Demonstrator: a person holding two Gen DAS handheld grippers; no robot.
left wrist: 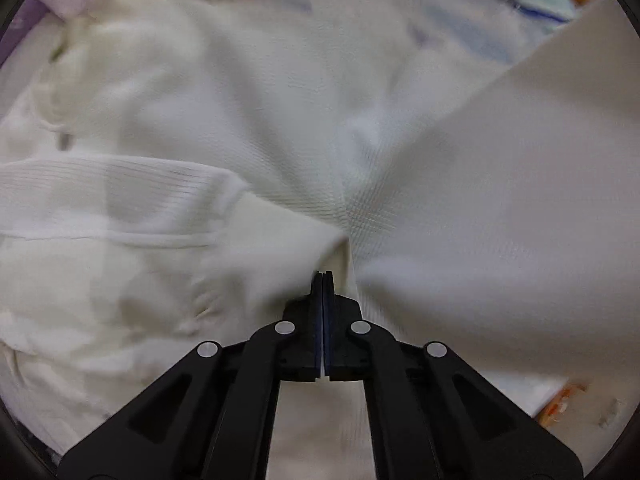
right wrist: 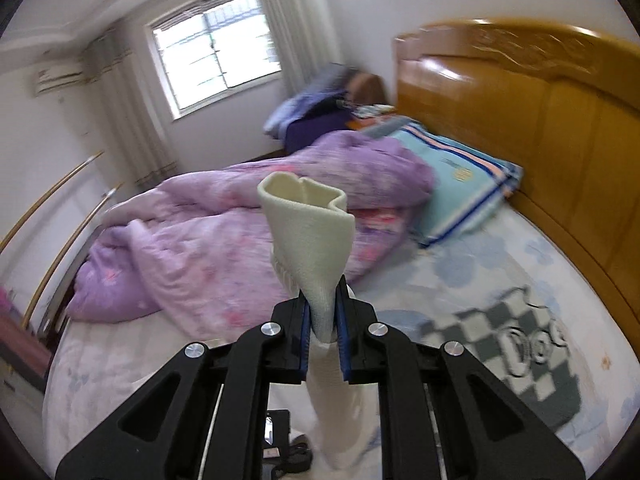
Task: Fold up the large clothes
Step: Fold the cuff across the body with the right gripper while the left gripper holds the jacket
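Note:
A large cream knitted garment (left wrist: 224, 128) fills the left wrist view, rumpled on the bed, with a ribbed band (left wrist: 100, 184) at the left. My left gripper (left wrist: 322, 276) points down at it, shut on a pinched edge of the cream fabric, which pulls taut to the right. In the right wrist view my right gripper (right wrist: 322, 304) is raised above the bed and shut on another part of the same cream garment (right wrist: 308, 220). A curled end stands up beyond the fingertips. The rest hangs down between the arms.
A purple quilt (right wrist: 208, 240) is heaped on the far side of the bed. A teal striped pillow (right wrist: 464, 184) lies by the wooden headboard (right wrist: 540, 112). A checked cloth (right wrist: 500, 344) lies at the right on the pale floral sheet (right wrist: 120, 368). A window (right wrist: 216, 52) is in the far wall.

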